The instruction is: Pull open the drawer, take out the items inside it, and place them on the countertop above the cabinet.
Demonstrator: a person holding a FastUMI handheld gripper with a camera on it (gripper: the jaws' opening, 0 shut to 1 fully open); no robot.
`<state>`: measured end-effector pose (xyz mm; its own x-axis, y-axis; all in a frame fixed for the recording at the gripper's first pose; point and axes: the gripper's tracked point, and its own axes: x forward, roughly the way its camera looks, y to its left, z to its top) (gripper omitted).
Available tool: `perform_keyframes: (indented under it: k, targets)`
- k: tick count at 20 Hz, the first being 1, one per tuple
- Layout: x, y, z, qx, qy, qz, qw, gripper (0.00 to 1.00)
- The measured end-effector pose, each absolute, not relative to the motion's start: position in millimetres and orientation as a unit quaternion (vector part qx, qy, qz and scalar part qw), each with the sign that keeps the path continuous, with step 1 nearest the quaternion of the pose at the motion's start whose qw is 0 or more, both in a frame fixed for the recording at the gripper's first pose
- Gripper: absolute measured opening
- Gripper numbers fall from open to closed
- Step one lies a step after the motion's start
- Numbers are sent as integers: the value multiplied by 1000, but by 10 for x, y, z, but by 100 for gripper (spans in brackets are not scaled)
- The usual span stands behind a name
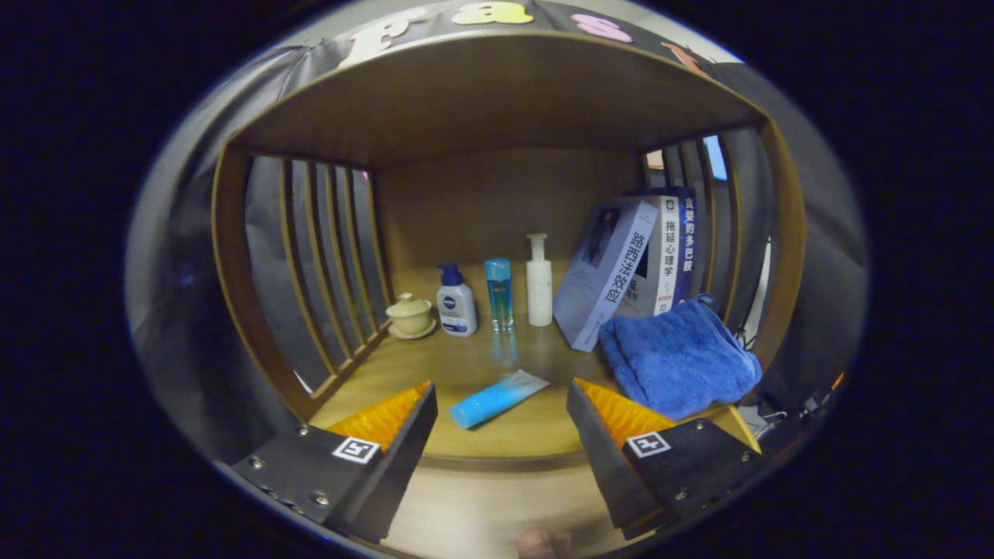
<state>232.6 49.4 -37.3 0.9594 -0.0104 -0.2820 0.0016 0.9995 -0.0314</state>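
My gripper (501, 392) is open, its fingers spread wide with nothing between them. Just ahead of the fingertips a blue tube (495, 398) lies flat on the wooden countertop (466, 357), cap end toward me. A folded blue towel (677, 355) rests on the countertop beside the right finger. The countertop sits inside a wooden shelf with slatted sides. Below the fingers a lighter wooden surface (497, 497) runs along the cabinet's front.
At the back of the shelf stand a lidded cup on a saucer (410, 316), a white pump bottle with a blue top (456, 303), a clear blue bottle (499, 293) and a white pump bottle (539, 281). Books (629, 268) lean against the right slats (718, 225).
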Motion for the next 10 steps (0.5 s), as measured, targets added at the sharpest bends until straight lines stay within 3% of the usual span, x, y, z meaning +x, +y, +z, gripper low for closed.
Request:
perform_keyframes:
  k: [10]
  targets:
    - [1270, 662, 321, 8, 91, 8, 996, 100]
